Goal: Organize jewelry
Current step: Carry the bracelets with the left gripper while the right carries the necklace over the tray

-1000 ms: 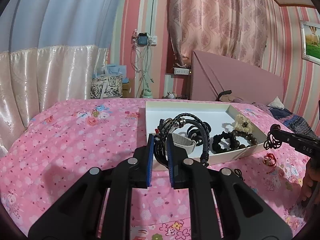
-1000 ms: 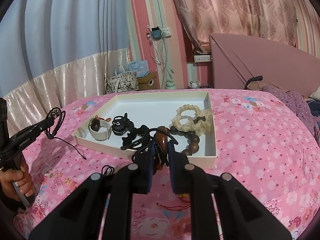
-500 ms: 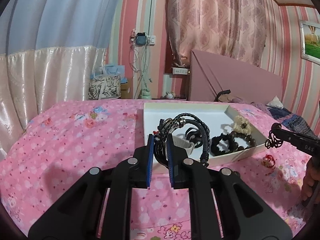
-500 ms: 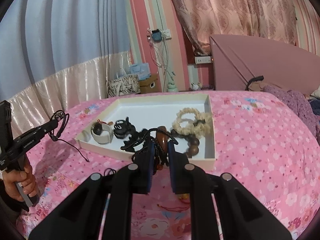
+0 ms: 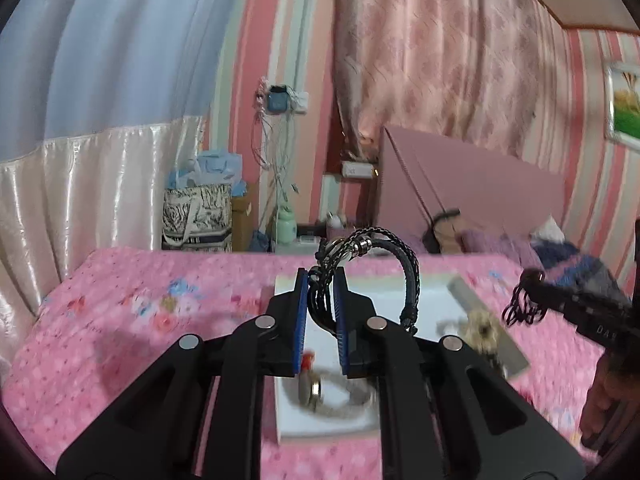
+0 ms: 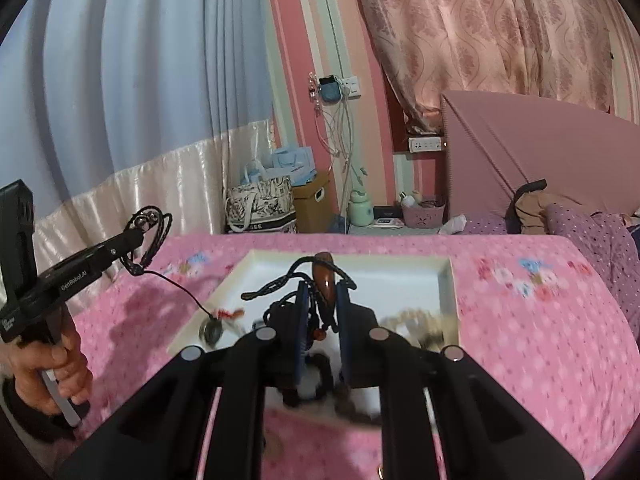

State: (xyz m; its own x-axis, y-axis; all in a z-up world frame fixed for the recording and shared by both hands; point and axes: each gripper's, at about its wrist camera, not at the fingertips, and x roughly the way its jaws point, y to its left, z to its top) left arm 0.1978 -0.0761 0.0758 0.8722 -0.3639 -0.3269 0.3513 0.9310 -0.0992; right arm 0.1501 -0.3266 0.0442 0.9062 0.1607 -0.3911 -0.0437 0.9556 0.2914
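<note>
**Both grippers holding cords above the tray**

The left gripper (image 5: pixel 321 312) is clamping its blue fingers (image 5: pixel 301 320) on a black braided bracelet (image 5: pixel 394 254), which is arching above the white tray (image 5: pixel 424 292). The right gripper (image 6: pixel 322 320) is pinching a black cord necklace (image 6: pixel 280 286) with a brown pendant (image 6: pixel 325 278) over the same tray, which is sitting on the pink floral bed (image 6: pixel 540 320). Other jewelry in the tray is blurred.
</note>
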